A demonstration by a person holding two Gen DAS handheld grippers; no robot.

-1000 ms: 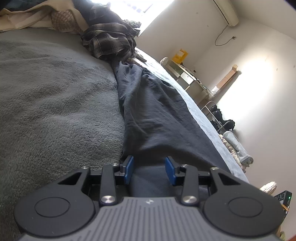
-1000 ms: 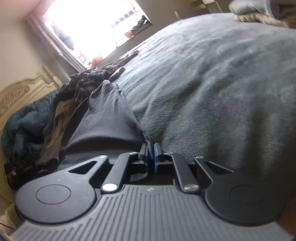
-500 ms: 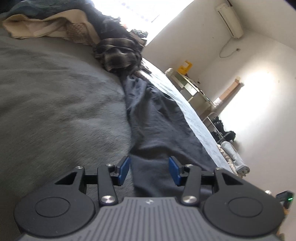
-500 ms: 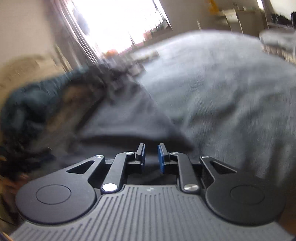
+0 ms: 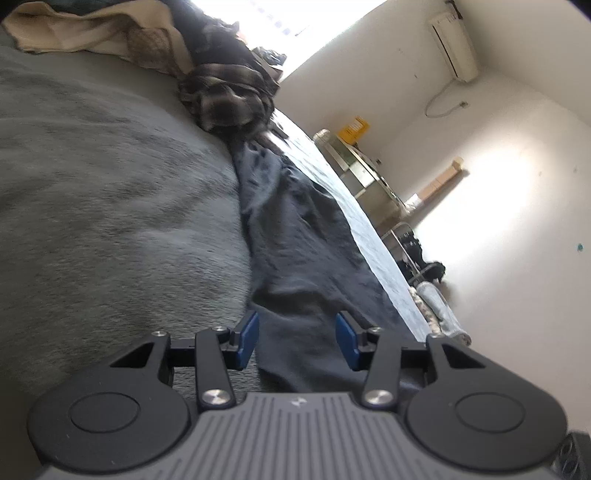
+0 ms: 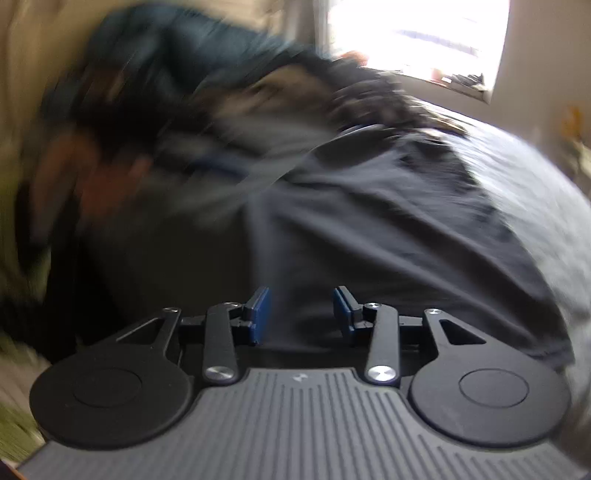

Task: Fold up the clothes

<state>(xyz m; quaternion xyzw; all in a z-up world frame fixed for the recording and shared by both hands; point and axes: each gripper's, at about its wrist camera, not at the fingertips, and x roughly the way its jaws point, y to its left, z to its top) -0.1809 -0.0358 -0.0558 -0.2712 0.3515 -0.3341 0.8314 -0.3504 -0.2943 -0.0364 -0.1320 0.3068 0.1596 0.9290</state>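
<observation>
A dark navy garment (image 5: 299, 243) lies stretched out on the grey fleece bed cover (image 5: 110, 206). It also shows in the right wrist view (image 6: 388, 229), blurred by motion. My left gripper (image 5: 297, 341) is open just above the garment's near end, its blue pads on either side of the cloth without gripping it. My right gripper (image 6: 301, 314) is open and empty over the garment's near edge.
A heap of other clothes, with a plaid shirt (image 5: 229, 99) and a beige piece (image 5: 92, 33), lies at the far end of the bed. A desk (image 5: 362, 173) and folded laundry (image 5: 439, 306) stand by the white wall. A bright window (image 6: 417, 37) is behind the pile.
My right gripper was shut on the garment's edge, then opened and let it go while swinging left. My left gripper stayed open and moved back a little along the garment.
</observation>
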